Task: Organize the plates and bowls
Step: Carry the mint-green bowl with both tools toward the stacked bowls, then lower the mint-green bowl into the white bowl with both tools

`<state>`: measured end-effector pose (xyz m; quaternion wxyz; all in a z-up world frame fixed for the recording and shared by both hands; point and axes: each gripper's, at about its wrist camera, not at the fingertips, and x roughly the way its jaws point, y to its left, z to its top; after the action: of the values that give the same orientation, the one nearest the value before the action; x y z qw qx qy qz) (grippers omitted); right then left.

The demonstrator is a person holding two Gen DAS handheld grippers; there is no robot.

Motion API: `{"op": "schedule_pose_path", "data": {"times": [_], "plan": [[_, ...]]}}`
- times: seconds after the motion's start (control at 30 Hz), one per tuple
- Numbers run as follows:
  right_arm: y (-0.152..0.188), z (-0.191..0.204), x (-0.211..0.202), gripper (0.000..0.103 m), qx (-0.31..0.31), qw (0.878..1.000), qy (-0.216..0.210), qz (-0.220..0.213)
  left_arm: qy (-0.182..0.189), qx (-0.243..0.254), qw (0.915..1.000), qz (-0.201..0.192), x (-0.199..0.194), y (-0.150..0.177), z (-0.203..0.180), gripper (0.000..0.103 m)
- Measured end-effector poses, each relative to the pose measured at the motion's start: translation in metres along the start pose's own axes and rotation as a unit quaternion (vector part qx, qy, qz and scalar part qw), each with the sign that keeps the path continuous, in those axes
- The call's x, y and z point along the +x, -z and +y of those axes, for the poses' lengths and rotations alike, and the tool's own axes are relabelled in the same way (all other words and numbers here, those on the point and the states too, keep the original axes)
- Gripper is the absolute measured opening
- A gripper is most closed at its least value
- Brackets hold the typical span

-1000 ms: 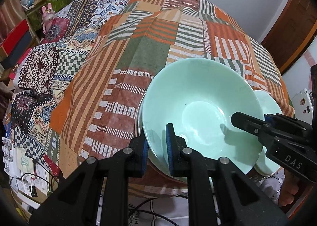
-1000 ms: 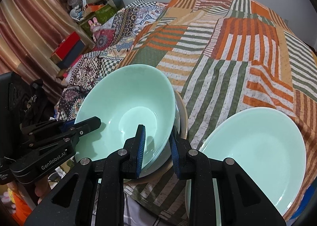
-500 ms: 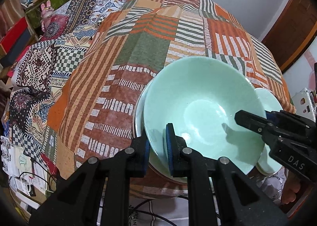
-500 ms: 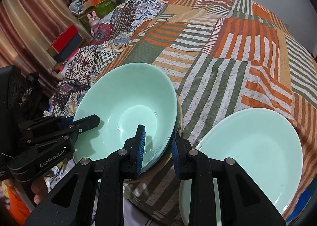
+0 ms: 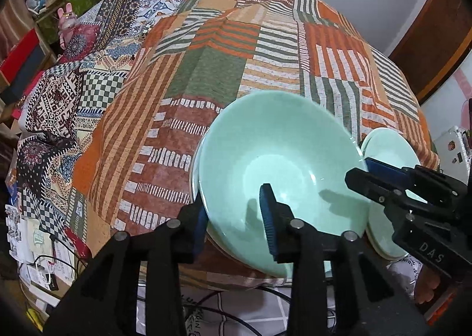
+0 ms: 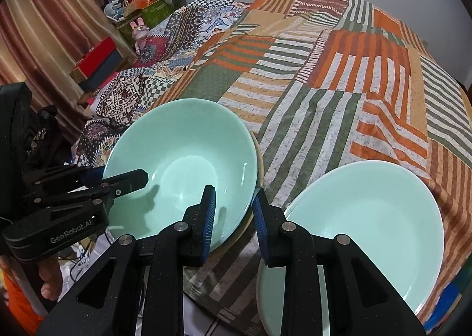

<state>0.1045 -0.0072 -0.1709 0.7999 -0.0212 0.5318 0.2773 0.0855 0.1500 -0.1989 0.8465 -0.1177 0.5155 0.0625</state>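
A large mint green bowl [image 5: 280,165] [image 6: 183,165] rests in a pale plate [image 5: 194,170] [image 6: 259,159] at the near edge of the table. My left gripper [image 5: 234,218] [image 6: 118,179] straddles the bowl's near left rim. Its jaws are opening, and the inner pad stands clear of the bowl's wall. My right gripper [image 6: 234,212] [image 5: 362,173] is shut on the bowl's right rim, one pad inside and one outside. To the right lies a second mint bowl [image 6: 368,218] [image 5: 389,153], partly hidden behind my right gripper.
A striped patchwork cloth [image 5: 224,76] covers the round table and a lower surface to the left. Boxes and a pink rabbit toy [image 5: 66,23] crowd the far left. Cables [image 5: 206,315] lie on the floor below the table's near edge. A person's hand [image 6: 50,277] holds the left gripper.
My left gripper's jaws have parted from the bowl's rim, where they were shut before. The right gripper keeps its hold and the bowl has hardly moved.
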Motion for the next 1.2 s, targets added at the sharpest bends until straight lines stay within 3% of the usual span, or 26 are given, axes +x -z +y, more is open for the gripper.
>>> {"op": "schedule_pose_path", "data": {"times": [0.2, 0.57, 0.67, 0.77, 0.87, 1.2], "plan": [[0.002, -0.001, -0.01, 0.044, -0.001, 1.0, -0.005, -0.02, -0.015, 0.013, 0.9998, -0.007, -0.006, 0.0, -0.005, 0.04], [0.01, -0.014, -0.012, 0.044, 0.019, 1.0, -0.009, -0.012, -0.029, 0.034, 0.9987, -0.023, -0.016, 0.0, -0.006, 0.044], [0.011, -0.015, -0.014, 0.044, 0.02, 1.0, -0.009, -0.012, -0.031, 0.032, 0.998, -0.046, -0.028, -0.001, -0.003, 0.045], [0.01, -0.016, -0.016, 0.044, 0.019, 1.0, -0.007, -0.015, -0.037, 0.026, 0.9961, -0.076, -0.042, -0.002, 0.002, 0.059], [0.009, -0.018, -0.016, 0.044, 0.023, 1.0, -0.008, -0.017, -0.042, 0.018, 0.9943, -0.097, -0.051, -0.002, 0.011, 0.064], [0.006, -0.009, -0.004, 0.044, 0.015, 1.0, -0.015, -0.005, -0.031, -0.012, 0.9986, -0.04, -0.013, 0.009, 0.036, 0.065]]}}
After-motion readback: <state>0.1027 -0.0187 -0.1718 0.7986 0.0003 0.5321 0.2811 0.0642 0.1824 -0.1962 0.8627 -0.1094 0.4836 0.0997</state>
